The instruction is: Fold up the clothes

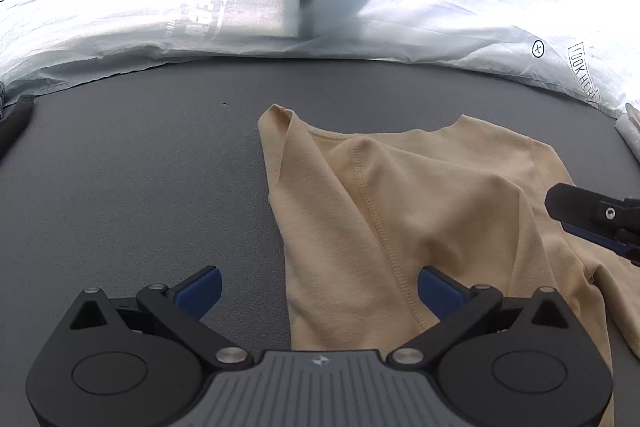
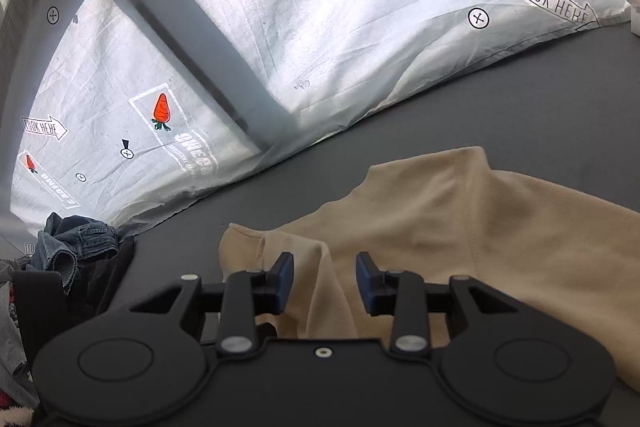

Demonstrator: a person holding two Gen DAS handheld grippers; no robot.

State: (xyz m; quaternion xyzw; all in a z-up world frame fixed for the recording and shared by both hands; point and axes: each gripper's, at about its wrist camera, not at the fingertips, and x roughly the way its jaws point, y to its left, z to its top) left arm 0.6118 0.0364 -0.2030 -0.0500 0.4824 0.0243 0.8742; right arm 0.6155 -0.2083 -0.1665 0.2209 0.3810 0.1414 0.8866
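A beige shirt (image 1: 420,207) lies rumpled on the dark bench (image 1: 140,167), spread from the middle toward the right-hand edge, with one rounded corner pointing at the bench's far edge. The left claw (image 1: 319,293) hovers over the shirt's near left hem, its blue-padded fingers (image 1: 200,291) spread to their widest and gripping nothing; the left finger stands over bare bench, the right over the cloth. The right claw (image 2: 325,281) is poised above a raised fold of the same shirt (image 2: 480,227), its fingers (image 2: 285,279) partly apart on either side of the ridge of fabric. The pads do not press on the cloth, so the claw is released. In the left wrist view the right claw (image 1: 592,223) enters from the right edge, low over the shirt's far side. A white backdrop sheet (image 2: 360,7), printed with carrots (image 2: 161,109), crossed circles and arrows reading "LOOK HERE", hangs along the bench's far edge, a grey bar showing through it. At the bench's left edge, a heap of other garments waits, with blue jeans (image 2: 76,243) on top and dark and grey pieces beneath.
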